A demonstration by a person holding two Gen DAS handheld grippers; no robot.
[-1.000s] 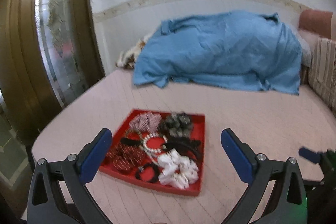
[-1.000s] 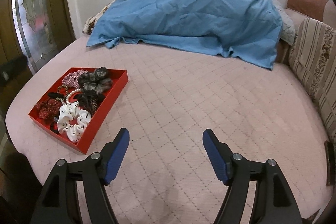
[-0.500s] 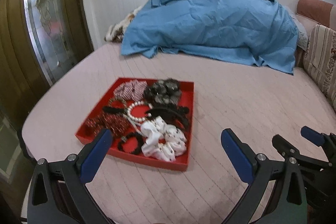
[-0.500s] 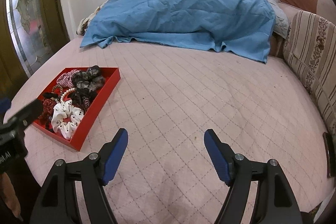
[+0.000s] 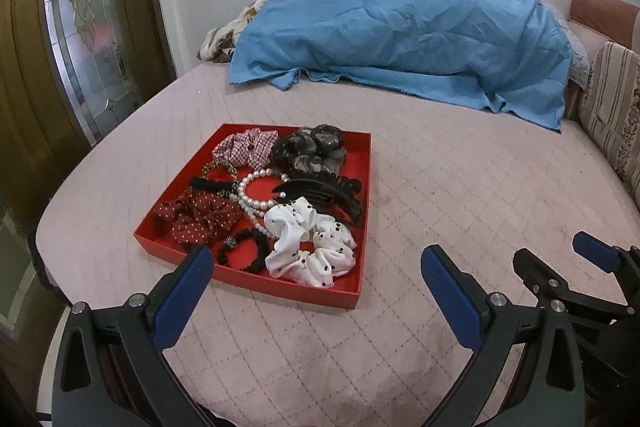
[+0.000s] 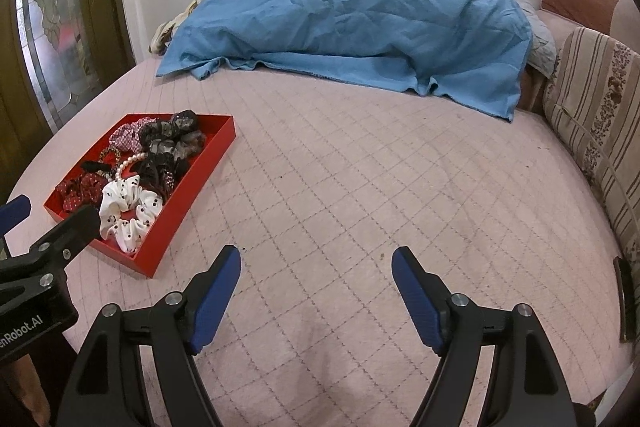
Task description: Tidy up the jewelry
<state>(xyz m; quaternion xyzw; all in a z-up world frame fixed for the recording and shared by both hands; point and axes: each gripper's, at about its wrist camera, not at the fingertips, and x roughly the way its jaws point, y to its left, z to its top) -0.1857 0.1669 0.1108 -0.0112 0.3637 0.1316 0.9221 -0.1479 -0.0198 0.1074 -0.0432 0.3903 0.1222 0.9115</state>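
The red tray [image 5: 362, 163] is lying flat on the bed [image 5: 460, 195], black hair claw [image 5: 320, 193] lengthwise across it; left gripper [image 5: 312, 279] and right gripper [image 6: 316, 279] are gaping empty, the claw's underside hiding.

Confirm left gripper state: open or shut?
Open. The left gripper has its blue pads spread wide with nothing between them, short of the red tray.

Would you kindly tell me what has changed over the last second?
The left claw has backed off and tipped down, so the red tray of hair accessories sits higher in its view. The right claw shifted slightly. Both stayed open and empty; the tray's contents are untouched.
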